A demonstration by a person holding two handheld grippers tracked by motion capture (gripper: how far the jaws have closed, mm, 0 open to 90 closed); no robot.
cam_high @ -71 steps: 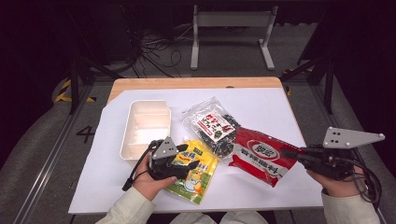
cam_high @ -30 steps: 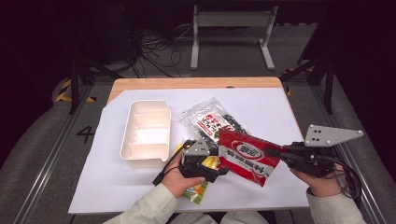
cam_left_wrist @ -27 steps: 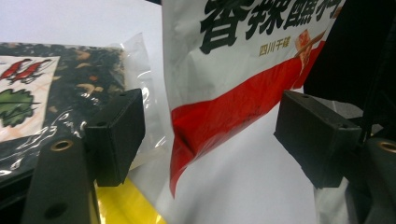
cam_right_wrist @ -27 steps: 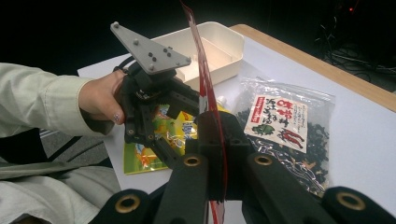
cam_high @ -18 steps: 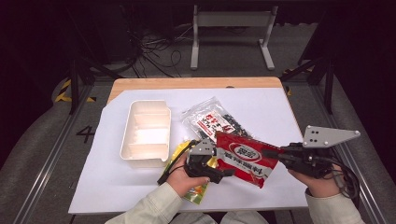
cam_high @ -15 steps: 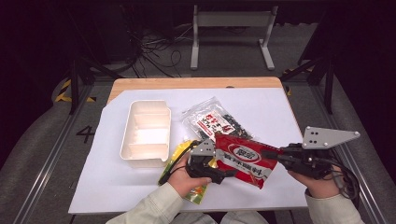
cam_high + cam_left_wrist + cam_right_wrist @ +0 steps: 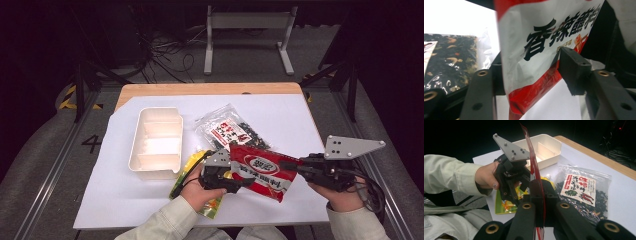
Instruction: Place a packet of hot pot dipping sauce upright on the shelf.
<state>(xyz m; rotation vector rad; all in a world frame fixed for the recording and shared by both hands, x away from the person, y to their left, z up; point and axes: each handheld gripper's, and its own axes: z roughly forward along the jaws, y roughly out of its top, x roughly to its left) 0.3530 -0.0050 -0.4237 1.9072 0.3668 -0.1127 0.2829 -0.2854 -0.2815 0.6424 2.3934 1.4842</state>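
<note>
Since the earlier frames the left tool (image 7: 235, 181) has come off the yellow packet (image 7: 200, 182) to the red bag (image 7: 267, 170); its jaws straddle the bag's edge, part open. Right tool (image 7: 295, 167), held level, is clamped on the opposite edge, bag raised above the surface (image 7: 110, 200).

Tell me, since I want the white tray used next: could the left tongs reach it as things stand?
Probably not yet. The left tongs straddle the red packet, which the right tongs clamp at its other end. The divided tray sits close by, with bare white tabletop between.
</note>
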